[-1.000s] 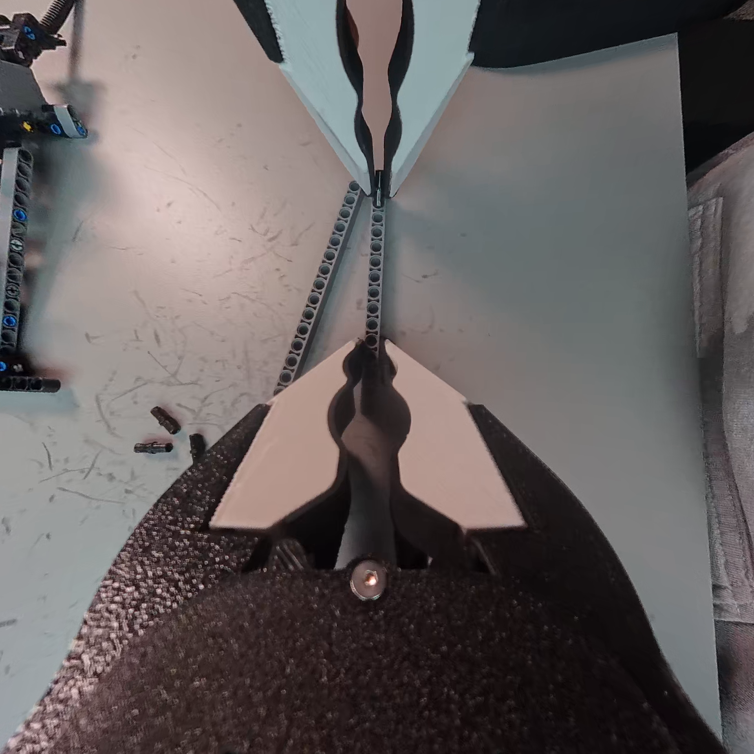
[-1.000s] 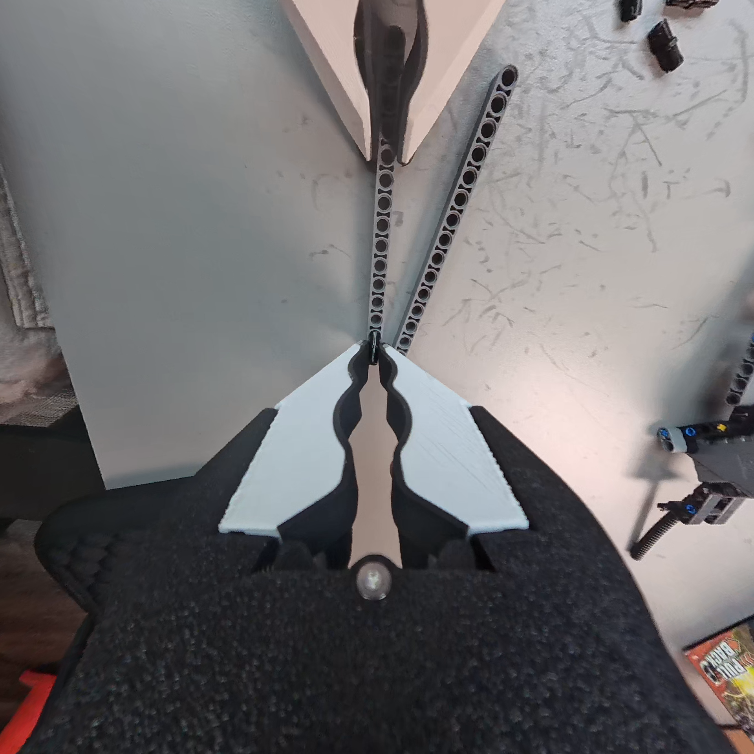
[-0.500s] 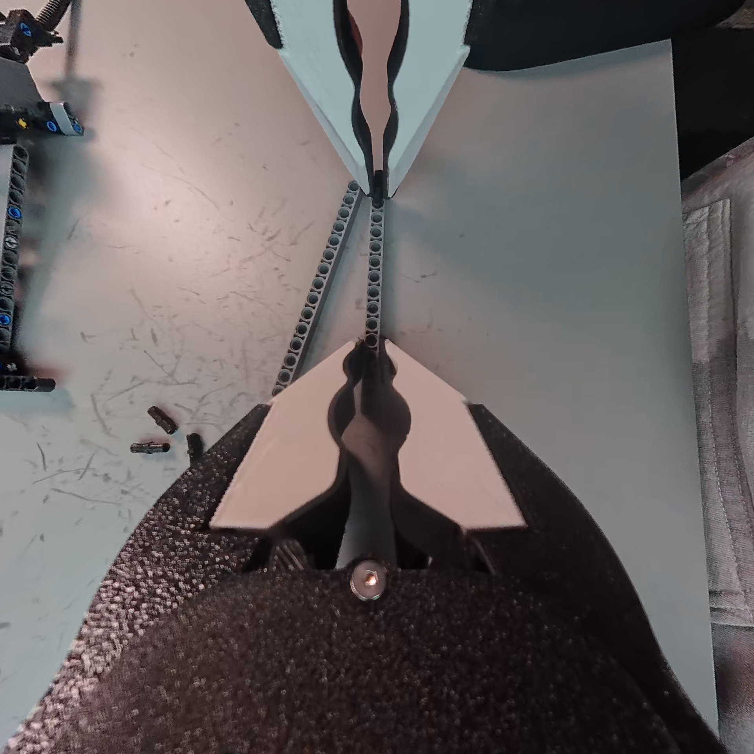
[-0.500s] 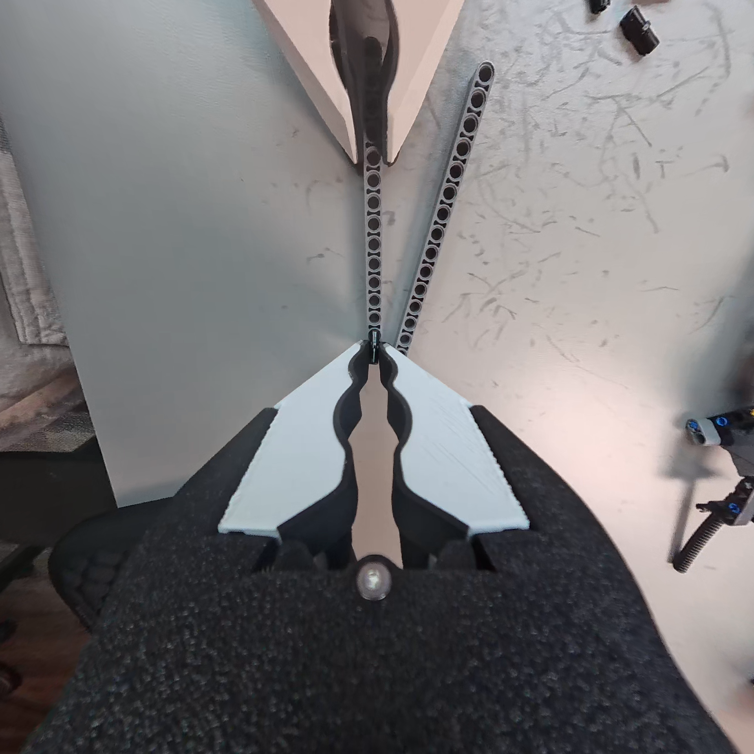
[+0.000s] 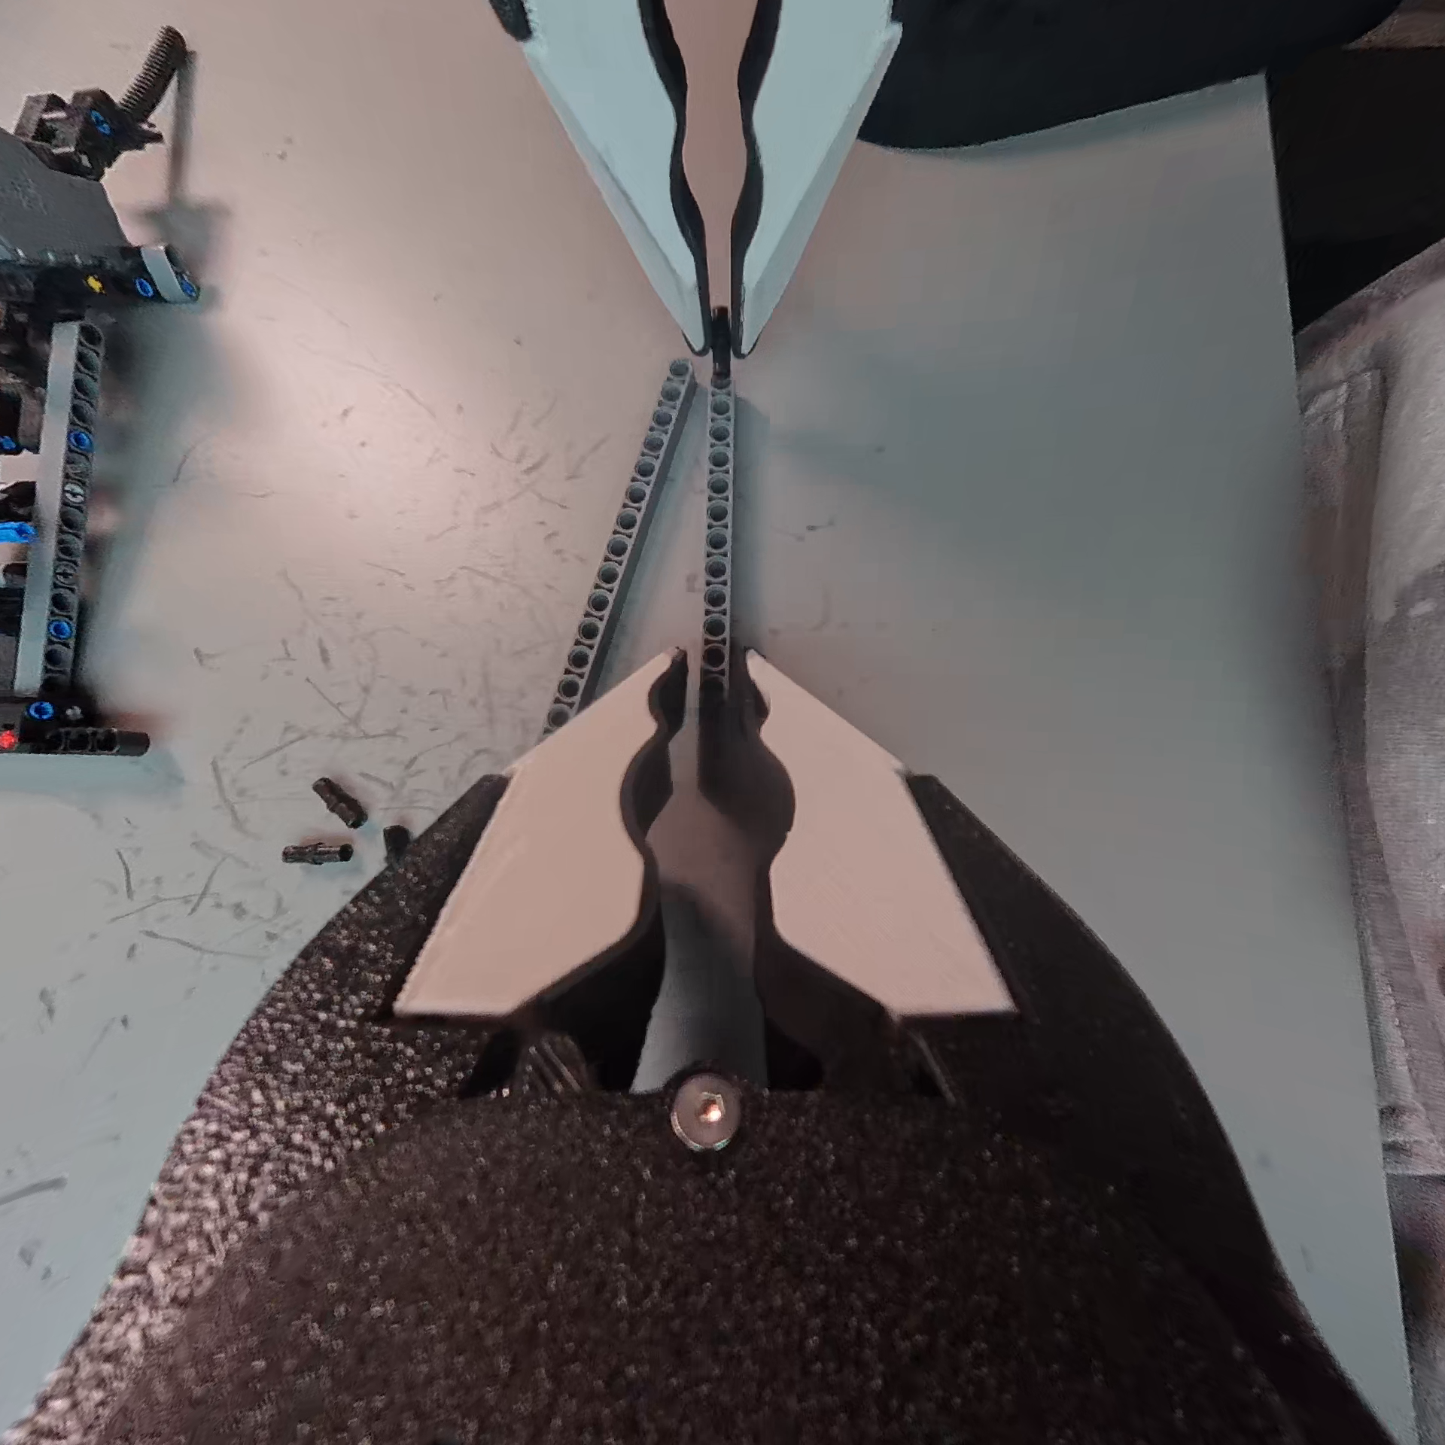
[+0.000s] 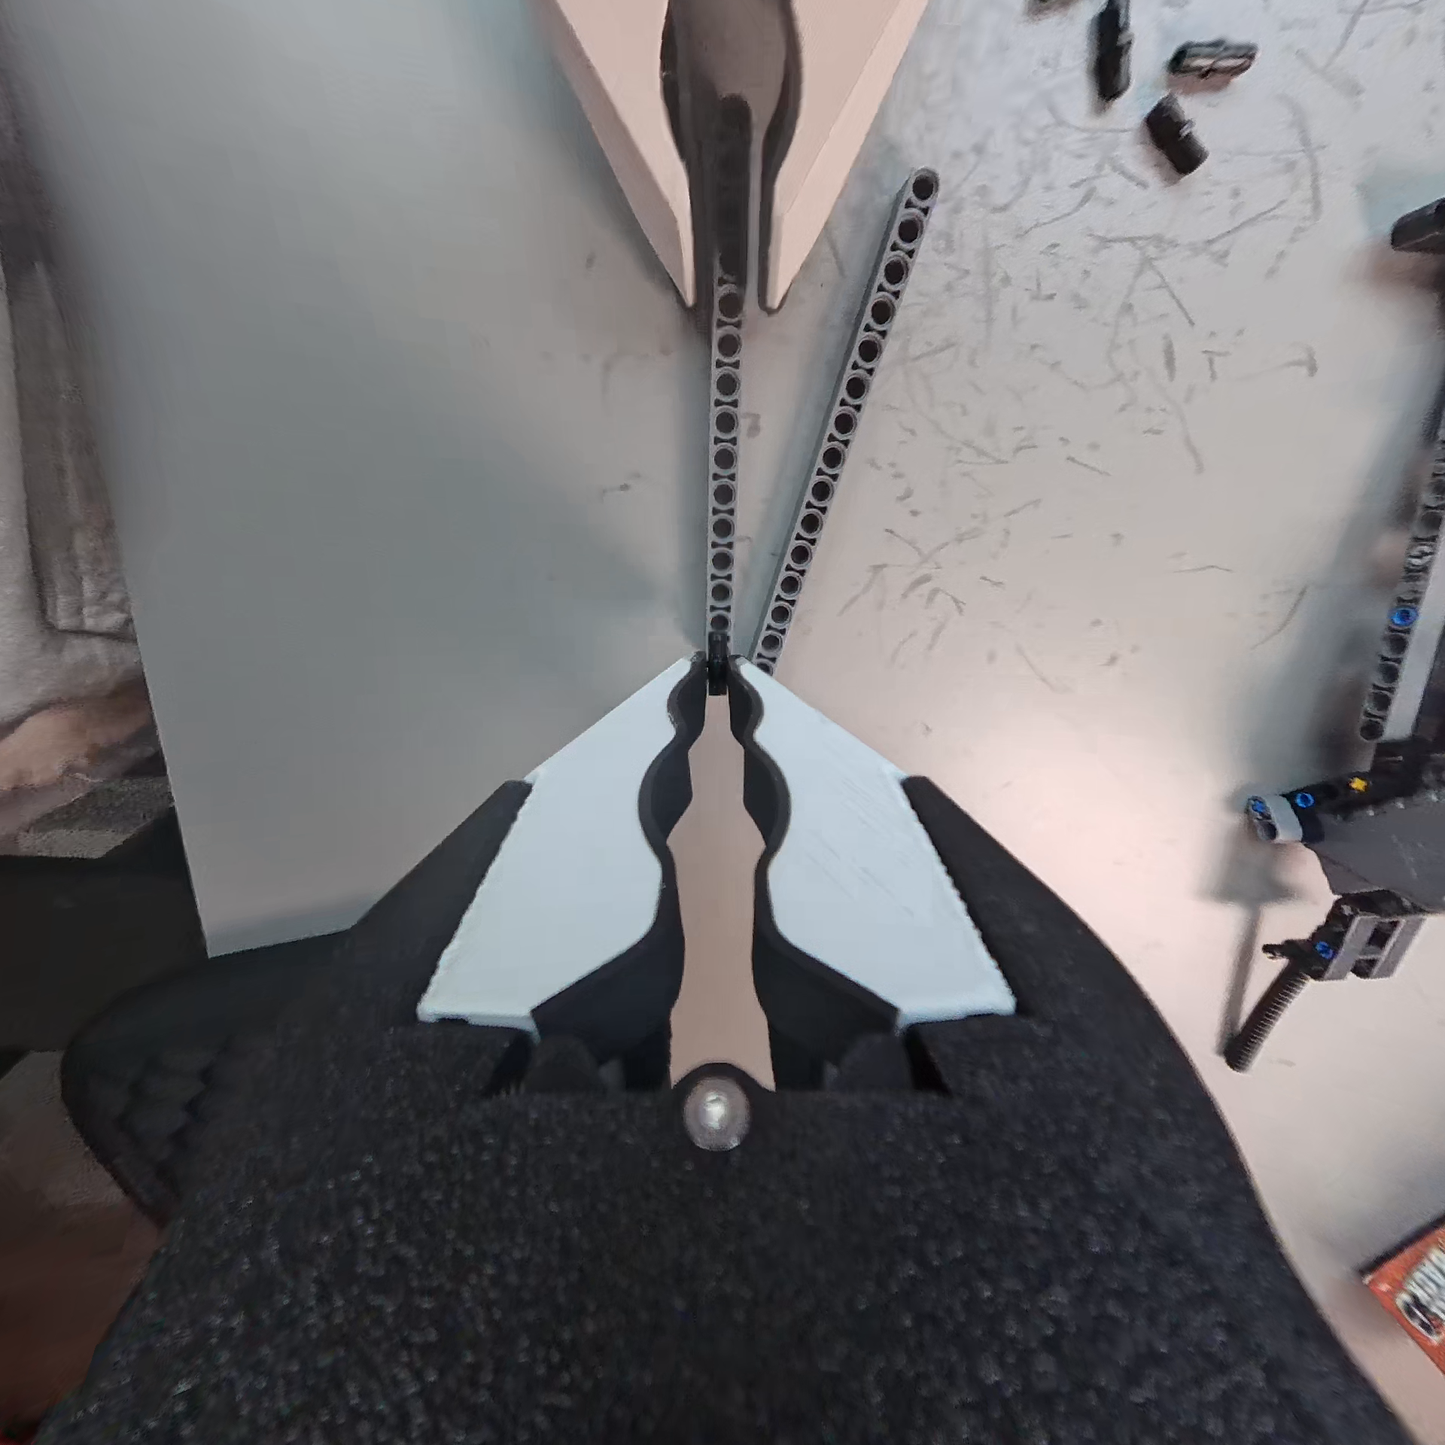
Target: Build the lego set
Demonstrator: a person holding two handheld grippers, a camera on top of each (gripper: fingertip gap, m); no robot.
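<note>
My left gripper point(image 5: 715, 655) has beige fingers point(image 5: 571, 844). Its jaws stand slightly apart around one end of a long grey holed beam point(image 5: 719, 500), with a thin gap on the left side. My right gripper point(image 6: 715, 663), with pale blue fingers point(image 6: 579, 844), is shut on a small black pin point(image 6: 715, 674) that touches the beam's point(image 6: 724, 469) other end. The two grippers face each other tip to tip above the white table point(image 5: 1016, 547). A second grey beam point(image 5: 625, 539) lies on the table beside the first, and it also shows in the right wrist view point(image 6: 848, 422).
A partly built grey and black model with blue pins point(image 5: 62, 469) sits at the table's side, also in the right wrist view point(image 6: 1407, 594). Loose black pins point(image 5: 340, 801) lie near it. The table edge point(image 5: 1282, 625) borders grey cloth point(image 5: 1376, 704). A printed booklet point(image 6: 1415, 1290) is at the corner. The gap from one gripper's tips to the other's is roughly 8 cm.
My left gripper's jaws have parted a little around the beam. The right gripper still holds the pin at the beam's end. Both views have shifted slightly.
</note>
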